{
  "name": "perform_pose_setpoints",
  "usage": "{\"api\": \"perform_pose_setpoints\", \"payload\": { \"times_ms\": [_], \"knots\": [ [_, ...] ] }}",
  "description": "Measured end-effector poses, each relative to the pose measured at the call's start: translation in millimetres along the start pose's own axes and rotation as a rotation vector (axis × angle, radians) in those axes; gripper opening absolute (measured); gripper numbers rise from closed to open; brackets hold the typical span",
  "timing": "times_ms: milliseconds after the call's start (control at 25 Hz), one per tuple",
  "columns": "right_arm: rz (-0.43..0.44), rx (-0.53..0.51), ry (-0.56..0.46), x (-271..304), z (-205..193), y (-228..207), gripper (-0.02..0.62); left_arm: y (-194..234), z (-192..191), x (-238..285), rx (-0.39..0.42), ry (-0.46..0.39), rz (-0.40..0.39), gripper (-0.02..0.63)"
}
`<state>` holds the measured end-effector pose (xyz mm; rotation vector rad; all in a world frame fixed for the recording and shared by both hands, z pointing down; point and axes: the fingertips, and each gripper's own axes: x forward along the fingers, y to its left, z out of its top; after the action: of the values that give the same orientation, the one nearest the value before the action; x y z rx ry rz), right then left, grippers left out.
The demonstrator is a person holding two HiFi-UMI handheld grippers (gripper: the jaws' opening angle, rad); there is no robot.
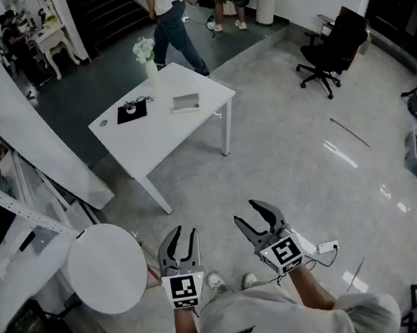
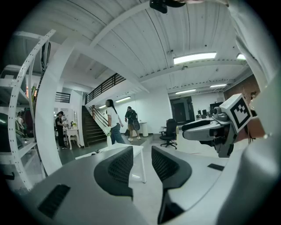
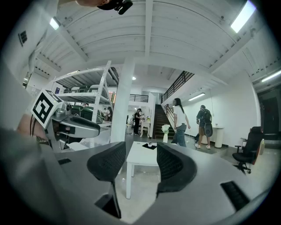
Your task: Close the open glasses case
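Observation:
The open glasses case (image 1: 185, 103), pale and box-like, lies on the white table (image 1: 150, 143) well ahead of me. Both grippers hang close to my body, far short of the table. My left gripper (image 1: 181, 240) is open by a narrow gap with nothing in it; the left gripper view shows that gripper (image 2: 142, 151) aimed at the table (image 2: 131, 149). My right gripper (image 1: 262, 214) stands wide open and empty. In the right gripper view, the right gripper (image 3: 141, 148) frames the table (image 3: 142, 156) between its jaws. The case is too small to make out in either gripper view.
On the table are a black mat (image 1: 131, 111) with a small object and a vase of white flowers (image 1: 145, 54). A round white table (image 1: 107, 268) stands at my left, shelving along the left wall, a black office chair (image 1: 335, 51) far right. People walk beyond the table (image 1: 169, 15).

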<state>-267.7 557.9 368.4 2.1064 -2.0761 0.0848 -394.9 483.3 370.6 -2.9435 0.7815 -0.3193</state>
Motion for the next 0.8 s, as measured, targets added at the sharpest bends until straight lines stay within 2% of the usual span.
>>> {"api": "perform_pose_setpoints", "payload": {
  "times_ms": [520,800],
  "knots": [
    [-0.074,0.037,0.001,37,-2,22,0.227,42,-14,8,0.019,-0.006,-0.054,0.144],
    [-0.058,0.03,0.03,75,-5,22,0.225,61,-20,33,0.01,0.004,-0.078,0.144]
  ]
}}
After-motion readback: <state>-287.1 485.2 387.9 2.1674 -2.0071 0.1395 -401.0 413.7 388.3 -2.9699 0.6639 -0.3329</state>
